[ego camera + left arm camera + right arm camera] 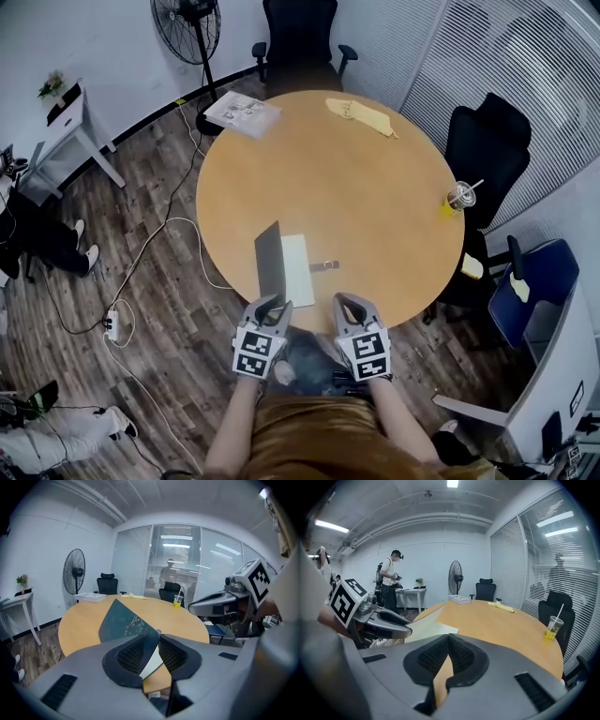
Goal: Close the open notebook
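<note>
the open notebook with a dark cover and white pages point(296, 270) lies at the near edge of the round wooden table point(375, 187), its cover raised steeply on the left side. a small dark object point(323, 266) just right of the pages is too small to identify. the left gripper point(275, 305) has its jaws partly apart with the cover's near corner between them. whether a pad presses on the cover is hard to tell. the right gripper point(349, 302) hangs beside it with its jaws closed and empty. further off stand a clear plastic cup of yellow drink point(459, 199), a pale stack of papers point(242, 113), black office chairs and a standing fan point(187, 28) on the wood-plank floor.
</note>
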{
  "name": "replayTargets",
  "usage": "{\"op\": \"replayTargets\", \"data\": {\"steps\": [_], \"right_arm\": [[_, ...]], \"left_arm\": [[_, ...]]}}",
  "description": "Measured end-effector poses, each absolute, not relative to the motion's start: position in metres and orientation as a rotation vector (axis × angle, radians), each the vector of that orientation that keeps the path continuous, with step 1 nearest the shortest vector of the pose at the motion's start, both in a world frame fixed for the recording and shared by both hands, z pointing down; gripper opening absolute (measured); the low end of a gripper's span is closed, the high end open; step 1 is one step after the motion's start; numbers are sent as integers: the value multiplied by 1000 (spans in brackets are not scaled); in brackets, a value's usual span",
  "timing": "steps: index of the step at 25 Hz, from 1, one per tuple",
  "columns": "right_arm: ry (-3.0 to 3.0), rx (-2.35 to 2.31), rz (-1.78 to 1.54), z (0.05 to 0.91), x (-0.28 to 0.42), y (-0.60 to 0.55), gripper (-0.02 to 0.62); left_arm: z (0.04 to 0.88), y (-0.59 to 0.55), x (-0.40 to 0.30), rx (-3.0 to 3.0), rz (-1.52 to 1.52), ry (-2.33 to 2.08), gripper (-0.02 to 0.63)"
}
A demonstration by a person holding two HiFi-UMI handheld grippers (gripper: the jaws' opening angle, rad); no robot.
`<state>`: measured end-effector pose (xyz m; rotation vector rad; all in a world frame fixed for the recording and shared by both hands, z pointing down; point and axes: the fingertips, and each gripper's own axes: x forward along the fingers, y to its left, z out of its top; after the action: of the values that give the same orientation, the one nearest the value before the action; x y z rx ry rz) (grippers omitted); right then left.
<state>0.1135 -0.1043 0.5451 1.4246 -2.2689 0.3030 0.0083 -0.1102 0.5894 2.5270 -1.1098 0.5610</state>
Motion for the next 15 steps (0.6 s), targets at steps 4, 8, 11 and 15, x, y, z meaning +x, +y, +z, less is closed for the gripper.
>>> {"op": "replayTargets", "data": {"steps": [4, 8, 11, 15], "right_arm": [[-2262, 1436, 316, 547, 119, -107, 12], [-2258, 1445, 326, 550, 120, -108, 12], [-2249, 1452, 333, 553, 124, -108, 12], [-2241, 1464, 345, 557, 127, -108, 12]], "left_arm": [[593, -109, 15, 2540, 596, -1087, 118], [595, -109, 18, 2547, 600, -1067, 124], [597, -110, 21, 2547, 601, -1054, 126], [602, -109, 29, 2554, 626, -1018, 132]]}}
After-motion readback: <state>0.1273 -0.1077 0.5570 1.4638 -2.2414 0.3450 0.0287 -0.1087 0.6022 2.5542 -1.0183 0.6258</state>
